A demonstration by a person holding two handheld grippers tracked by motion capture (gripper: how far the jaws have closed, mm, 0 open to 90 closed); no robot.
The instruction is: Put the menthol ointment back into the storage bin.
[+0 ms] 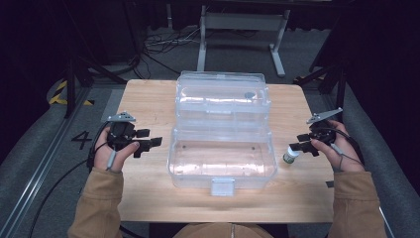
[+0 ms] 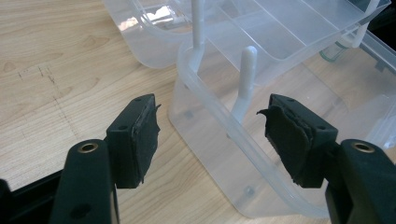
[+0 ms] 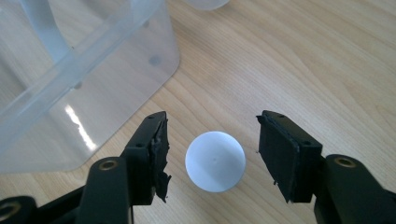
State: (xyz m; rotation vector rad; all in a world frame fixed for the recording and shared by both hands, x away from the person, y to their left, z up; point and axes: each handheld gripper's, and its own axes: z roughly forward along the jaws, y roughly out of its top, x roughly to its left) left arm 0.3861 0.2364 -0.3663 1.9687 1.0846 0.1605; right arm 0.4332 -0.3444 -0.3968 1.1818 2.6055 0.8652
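Note:
A clear plastic box (image 1: 198, 171) stands open in the middle of the wooden table (image 1: 148, 99), its lift-out tray and lid (image 1: 223, 99) folded back behind it. A small bottle (image 1: 291, 156) with a white cap stands upright just right of the box. My right gripper (image 1: 298, 142) hovers over it, open. In the right gripper view the round white cap (image 3: 215, 161) lies between the jaws of that gripper (image 3: 213, 121), touching neither. My left gripper (image 1: 148, 144) is open at the box's left end. In the left gripper view this gripper (image 2: 210, 107) straddles the box's corner wall (image 2: 219, 140) and a white hinge arm (image 2: 245, 79).
A small grey round object (image 1: 249, 94) lies in the rear section of the box. A latch (image 1: 223, 187) hangs at the box's front. Bare table (image 1: 148, 188) lies on either side of the box. Metal stands and cables (image 1: 158, 44) sit on the floor beyond.

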